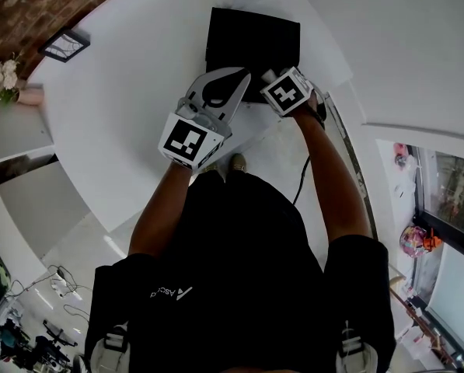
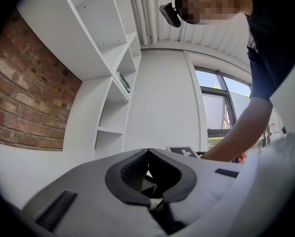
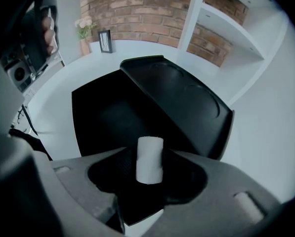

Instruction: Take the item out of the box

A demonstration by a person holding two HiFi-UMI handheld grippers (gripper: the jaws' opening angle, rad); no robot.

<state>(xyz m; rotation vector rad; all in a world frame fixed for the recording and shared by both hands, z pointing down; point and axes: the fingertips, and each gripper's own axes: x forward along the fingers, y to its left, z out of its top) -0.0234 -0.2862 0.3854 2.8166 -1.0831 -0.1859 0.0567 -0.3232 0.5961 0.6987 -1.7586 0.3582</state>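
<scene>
Where the right gripper reaches over the open black box, its jaws stand released with a white cylinder upright between them. The cylinder is seemingly inside the box near its front edge, its foot hidden by the jaws. The left gripper, just beside at the box's near edge, has its jaws clenched together on nothing. Beyond, in order: raised box lid, white table, framed picture, vase of flowers, brick wall.
</scene>
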